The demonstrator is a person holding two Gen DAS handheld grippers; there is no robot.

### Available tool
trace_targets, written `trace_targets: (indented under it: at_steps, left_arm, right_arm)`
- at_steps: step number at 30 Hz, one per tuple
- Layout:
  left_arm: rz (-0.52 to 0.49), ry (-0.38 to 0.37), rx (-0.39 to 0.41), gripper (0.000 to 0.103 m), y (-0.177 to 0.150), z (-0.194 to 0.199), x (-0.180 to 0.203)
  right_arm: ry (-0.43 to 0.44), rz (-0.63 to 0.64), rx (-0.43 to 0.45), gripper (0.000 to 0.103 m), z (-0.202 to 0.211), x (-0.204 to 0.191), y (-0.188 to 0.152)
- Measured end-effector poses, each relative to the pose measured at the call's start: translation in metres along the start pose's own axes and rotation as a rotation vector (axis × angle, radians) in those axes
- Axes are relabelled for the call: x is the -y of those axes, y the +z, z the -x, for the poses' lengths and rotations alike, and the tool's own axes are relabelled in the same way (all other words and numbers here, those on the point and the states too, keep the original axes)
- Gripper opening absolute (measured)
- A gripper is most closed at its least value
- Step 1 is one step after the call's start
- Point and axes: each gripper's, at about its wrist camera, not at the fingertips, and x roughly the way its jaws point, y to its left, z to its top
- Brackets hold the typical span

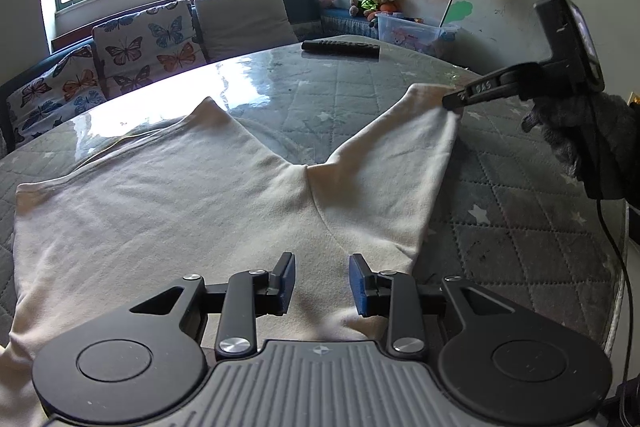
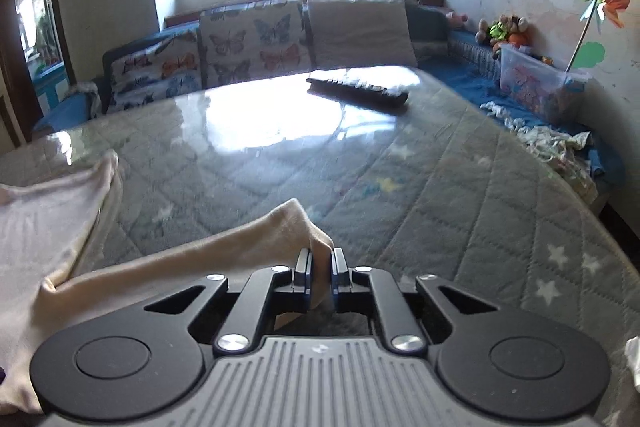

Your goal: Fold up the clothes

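Note:
A cream garment (image 1: 168, 211) lies spread on the quilted grey table (image 1: 520, 219), with two long parts pointing away from me in a V. My left gripper (image 1: 322, 281) hovers open over the garment's near middle, nothing between its blue pads. My right gripper (image 1: 454, 101) is shut on the tip of the garment's right part and holds it slightly lifted. In the right wrist view the cream cloth (image 2: 248, 247) runs up from the left into my right gripper (image 2: 320, 267), pinched between the fingers. The other part (image 2: 60, 203) lies at the left.
A black remote control (image 1: 340, 48) lies at the table's far side, also the remote control (image 2: 356, 91). Butterfly cushions (image 1: 136, 47) line a sofa behind. A clear storage box (image 2: 540, 83) and loose cloth sit on the blue bench right. A gloved hand (image 1: 580, 135) holds the right gripper.

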Motion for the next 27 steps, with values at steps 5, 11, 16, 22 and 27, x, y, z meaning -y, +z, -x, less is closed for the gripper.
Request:
trace_targets:
  at_steps: [5, 11, 16, 22, 27]
  left_arm:
    - [-0.008, -0.004, -0.002, 0.032, -0.002, -0.005, 0.002]
    - [0.007, 0.005, 0.021, 0.033, -0.002, 0.006, -0.005]
    - [0.036, 0.031, 0.053, 0.037, -0.006, 0.024, -0.016]
    - [0.094, 0.095, 0.091, 0.040, -0.018, 0.053, -0.043]
    - [0.155, 0.148, 0.113, 0.041, -0.034, 0.074, -0.067]
  right_arm:
    - [-0.004, 0.002, -0.017, 0.008, 0.000, 0.001, -0.001]
    - [0.025, 0.003, 0.019, 0.008, 0.020, -0.009, 0.015]
    - [0.086, 0.068, 0.071, 0.008, 0.053, -0.036, 0.036]
    - [0.211, 0.166, 0.104, 0.008, 0.093, -0.088, 0.052]
    - [0.348, 0.246, 0.095, 0.007, 0.114, -0.143, 0.052]
